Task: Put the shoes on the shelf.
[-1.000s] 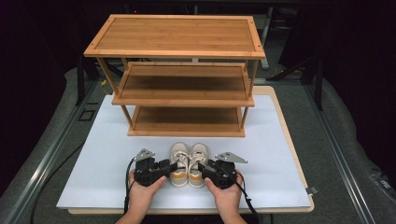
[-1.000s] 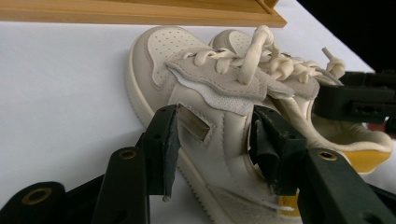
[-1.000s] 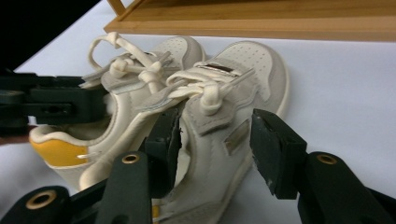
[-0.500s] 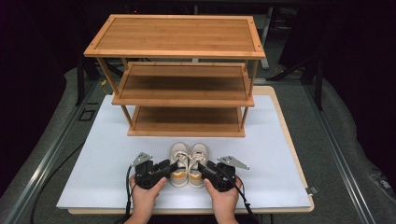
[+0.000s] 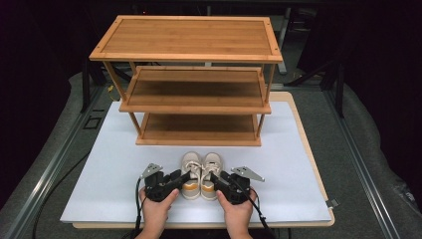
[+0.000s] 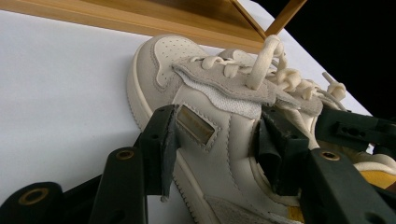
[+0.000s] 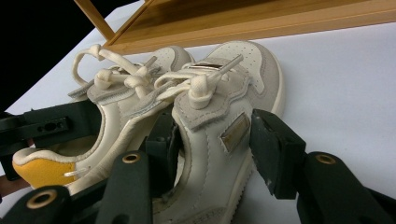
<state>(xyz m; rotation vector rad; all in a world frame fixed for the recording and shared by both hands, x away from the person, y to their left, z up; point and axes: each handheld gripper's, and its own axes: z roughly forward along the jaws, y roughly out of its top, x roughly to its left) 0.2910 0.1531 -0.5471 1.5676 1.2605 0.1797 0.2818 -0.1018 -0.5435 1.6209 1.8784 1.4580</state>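
Note:
A pair of small cream sneakers stands side by side on the white board, toes toward the rack. My left gripper comes in from the left at the heel end of the left shoe. In the left gripper view its jaws straddle that left shoe, with one pad on the outer side and the other at the collar between the shoes. My right gripper mirrors it on the right shoe. In the right gripper view its pads sit against both sides of that right shoe.
A three-tier wooden shoe rack stands just beyond the shoes, all its shelves bare. The white board lies on a wooden table, with dark grey floor around it. Cables trail from both grippers toward the near edge.
Both grippers have shifted slightly toward the near edge. The shoes lie where they were.

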